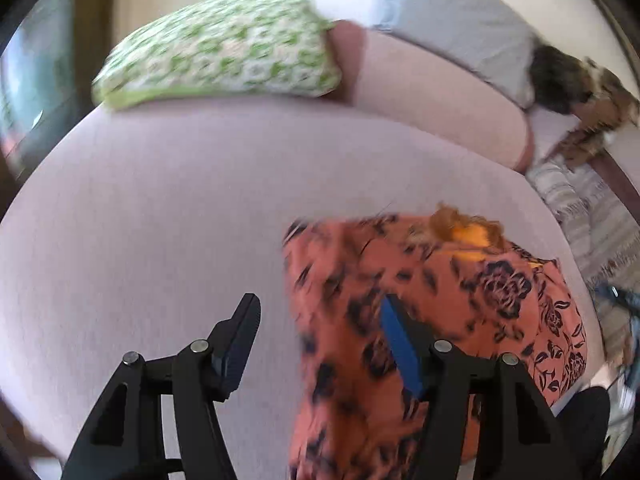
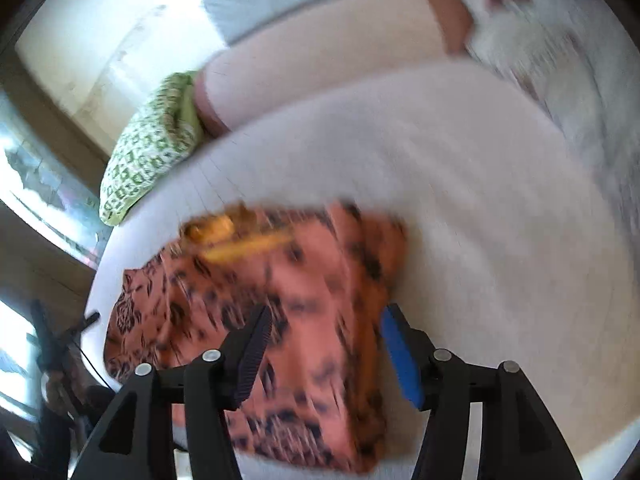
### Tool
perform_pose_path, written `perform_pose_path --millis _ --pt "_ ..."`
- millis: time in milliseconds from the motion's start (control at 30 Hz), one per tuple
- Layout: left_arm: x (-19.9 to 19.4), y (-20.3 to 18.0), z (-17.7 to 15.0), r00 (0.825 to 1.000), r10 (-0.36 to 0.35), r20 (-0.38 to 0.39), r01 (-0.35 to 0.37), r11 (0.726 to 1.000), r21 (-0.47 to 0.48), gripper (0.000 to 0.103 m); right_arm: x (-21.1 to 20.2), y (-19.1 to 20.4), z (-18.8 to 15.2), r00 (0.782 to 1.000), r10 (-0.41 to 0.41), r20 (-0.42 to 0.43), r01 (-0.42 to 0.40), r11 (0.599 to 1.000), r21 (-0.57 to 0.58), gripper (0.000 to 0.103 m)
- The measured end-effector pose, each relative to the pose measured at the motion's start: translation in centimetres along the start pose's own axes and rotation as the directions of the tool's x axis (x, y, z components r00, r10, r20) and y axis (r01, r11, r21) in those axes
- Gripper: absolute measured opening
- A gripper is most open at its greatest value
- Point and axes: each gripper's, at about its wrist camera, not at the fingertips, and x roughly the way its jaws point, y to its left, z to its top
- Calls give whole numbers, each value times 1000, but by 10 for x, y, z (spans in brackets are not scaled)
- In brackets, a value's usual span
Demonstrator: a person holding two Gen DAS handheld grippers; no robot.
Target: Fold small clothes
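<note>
Orange floral garment lies bunched on near bed. Left gripper spread apart, empty; right gripper likewise, above cloth. Risk: loose top layer slides, fold springs undone.

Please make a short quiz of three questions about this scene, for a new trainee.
1. True or false: the left gripper is clamped on the orange garment.
2. What lies at the far side of the bed? A) a green patterned pillow B) a red bucket C) a laptop
3. Fill in: the right gripper has its jaws ____.

Key: 1. False, its jaws stand open and grip nothing. 2. A. 3. open.
</note>
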Motion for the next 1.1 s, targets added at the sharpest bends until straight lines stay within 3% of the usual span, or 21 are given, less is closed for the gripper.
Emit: perform_pose_path --millis 100,167,333,400,467,567,767,800,867,933,1100 --pt "37 -2 16 999 -26 -45 28 998 51 63 37 7 18 998 -59 -32 56 994 -91 61" --pt "43 -3 12 998 -4 -66 8 998 66 63 64 6 22 991 -106 -84 96 989 -114 61" --pt "50 -8 19 998 -26 -64 31 996 86 63 73 0 14 990 -95 -101 85 992 -92 61" --pt "54 -11 19 996 -28 -86 37 994 105 56 72 -2 12 991 -86 -101 78 993 -83 61" --pt "61 -13 23 994 -2 -107 14 994 109 35 71 -4 13 993 -73 -98 66 995 -71 61" --pt "63 -9 20 992 18 -128 -8 996 85 13 76 1 19 996 -49 -75 46 998 -32 61" --pt "65 -14 18 991 30 -131 -15 993 116 10 100 3 23 990 -69 -123 63 997 -50 61" --pt "66 -13 18 991 30 -130 -16 994 110 10 105 2 23 989 -65 -132 59 997 -52 57" --pt "66 -12 18 991 30 -129 -17 995 103 9 111 1 23 986 -70 -153 63 997 -45 28" --pt "62 -14 19 992 41 -120 -28 993 111 5 106 -4 26 987 -62 -146 61 998 -7 11" --pt "20 -11 39 998 43 37 -46 997 67 3 51 -16 44 1000 -21 3 21 995 94 8"
